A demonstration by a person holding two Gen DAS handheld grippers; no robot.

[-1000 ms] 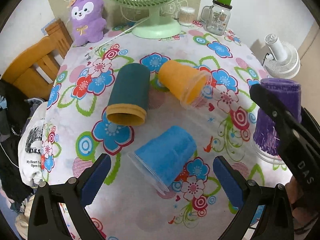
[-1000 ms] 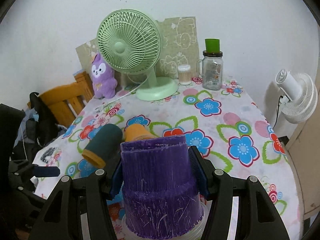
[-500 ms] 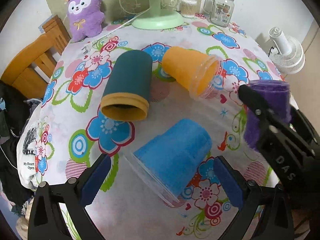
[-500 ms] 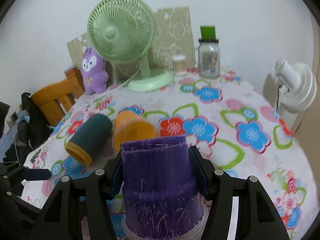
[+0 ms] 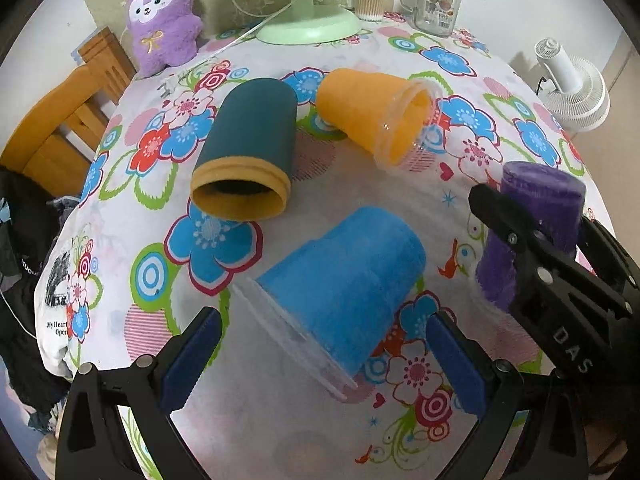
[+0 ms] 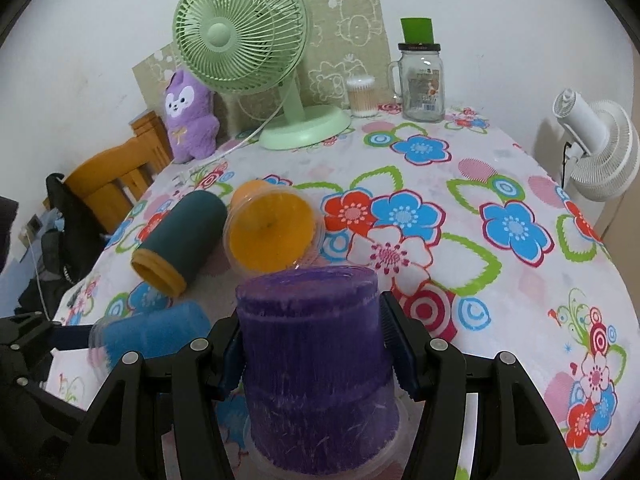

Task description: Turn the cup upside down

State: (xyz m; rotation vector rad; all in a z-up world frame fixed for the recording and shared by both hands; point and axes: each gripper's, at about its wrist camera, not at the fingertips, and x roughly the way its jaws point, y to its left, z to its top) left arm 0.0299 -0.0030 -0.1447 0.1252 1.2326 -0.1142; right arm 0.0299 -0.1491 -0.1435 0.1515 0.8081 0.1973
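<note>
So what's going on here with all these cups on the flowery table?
A person works two handheld tools. The right tool is shut on the purple cup, held base up, rim down. The left tool is open, its fingers either side of the blue cup, which lies on its side, as do the teal cup and orange cup.

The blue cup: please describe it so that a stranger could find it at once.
On the flowered tablecloth, in front of the green fan, three cups lie on their sides. The blue cup is nearest, between the left gripper and its open jaws; its fuzzy blue cover sets it apart from the orange cup and the dark green cup.
</note>
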